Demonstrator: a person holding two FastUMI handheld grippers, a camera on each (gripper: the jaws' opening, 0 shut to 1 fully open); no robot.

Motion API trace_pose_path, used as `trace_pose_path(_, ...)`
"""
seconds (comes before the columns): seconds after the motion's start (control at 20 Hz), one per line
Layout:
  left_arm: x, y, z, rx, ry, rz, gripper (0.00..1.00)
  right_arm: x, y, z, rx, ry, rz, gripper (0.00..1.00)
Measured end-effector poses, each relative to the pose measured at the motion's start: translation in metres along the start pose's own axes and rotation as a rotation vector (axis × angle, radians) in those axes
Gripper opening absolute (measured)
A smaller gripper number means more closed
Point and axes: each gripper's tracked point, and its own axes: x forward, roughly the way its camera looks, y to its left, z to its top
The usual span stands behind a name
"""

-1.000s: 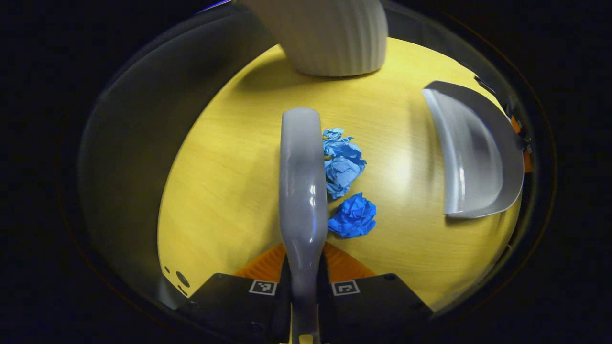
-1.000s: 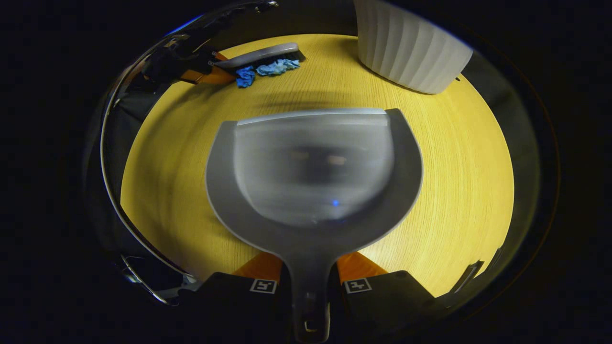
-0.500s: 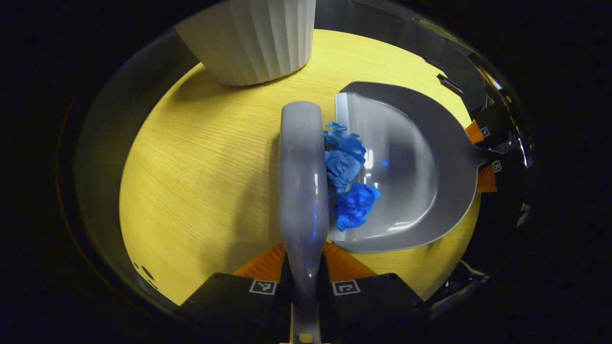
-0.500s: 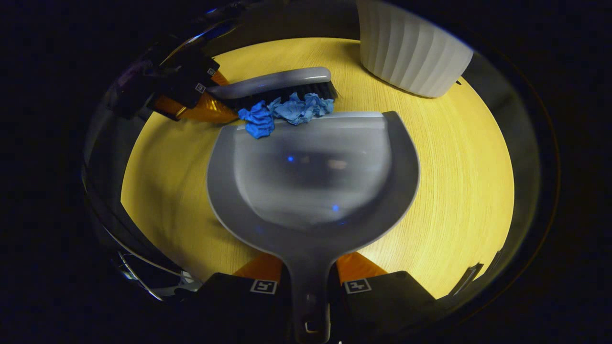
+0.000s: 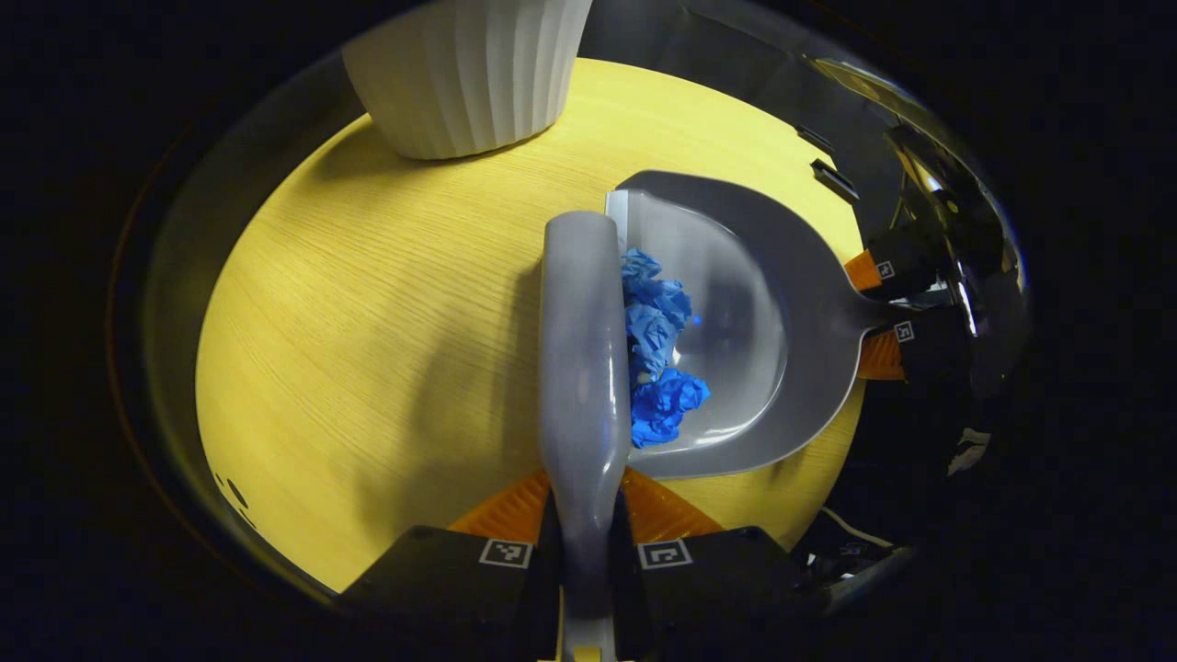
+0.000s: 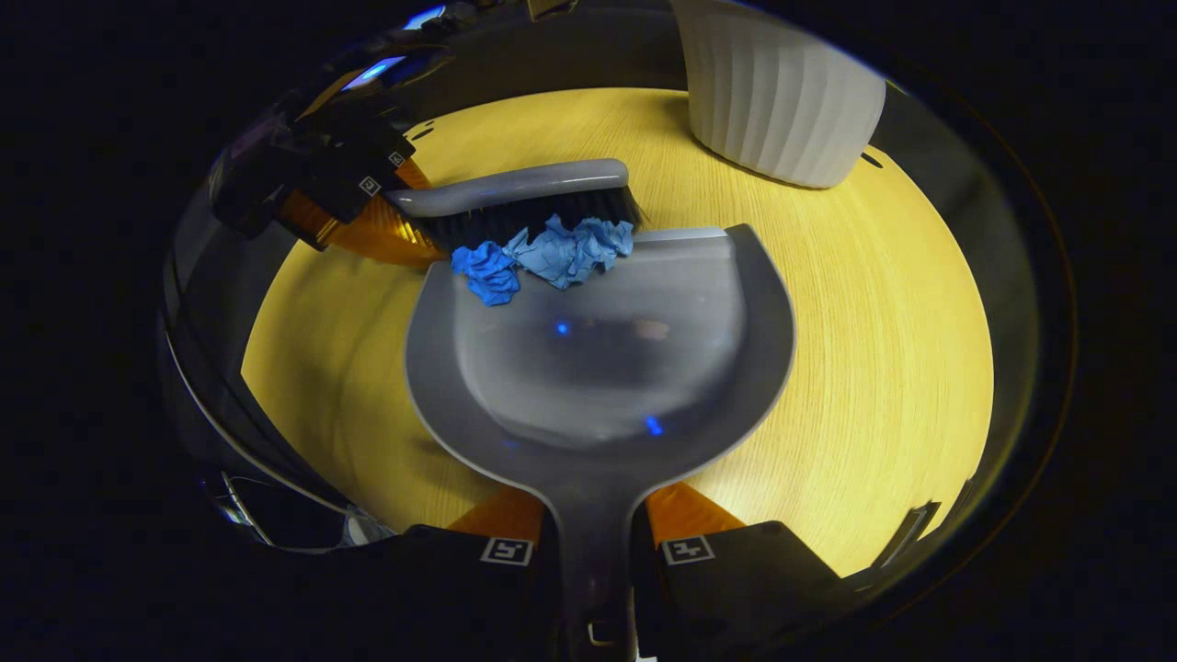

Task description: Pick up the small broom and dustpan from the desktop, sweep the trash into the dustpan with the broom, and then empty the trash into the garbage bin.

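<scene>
Left tool (image 5: pixel 586 542) clamped on broom (image 5: pixel 579 349), right tool (image 6: pixel 588 552) clamped on dustpan (image 6: pixel 598 368). Push blue paper wads (image 6: pixel 542 256) from dustpan lip deeper inside; keep lip flat on desk (image 6: pixel 874 349).

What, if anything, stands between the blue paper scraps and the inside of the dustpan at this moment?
Nothing visible does. The blue paper scraps lie at the front lip of the dustpan, with the broom right behind them and bare pan floor ahead.
</scene>
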Motion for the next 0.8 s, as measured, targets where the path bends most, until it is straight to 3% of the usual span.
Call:
trace_pose_path(0.2, -0.014, -0.018, 0.002, -0.089, -0.048, -0.011, 0.28, 0.003, 0.005, 0.004, 0.041, -0.037, 0.047, 0.36)
trace_pose_path(0.55, -0.044, -0.025, 0.004, -0.305, -0.241, 0.060, 0.30, -0.006, 0.002, 0.011, 0.043, -0.103, 0.106, 0.36)
trace_pose_path(0.8, -0.055, -0.021, -0.036, -0.465, -0.414, 0.154, 0.30, -0.016, -0.002, 0.013, 0.020, -0.109, 0.097, 0.36)
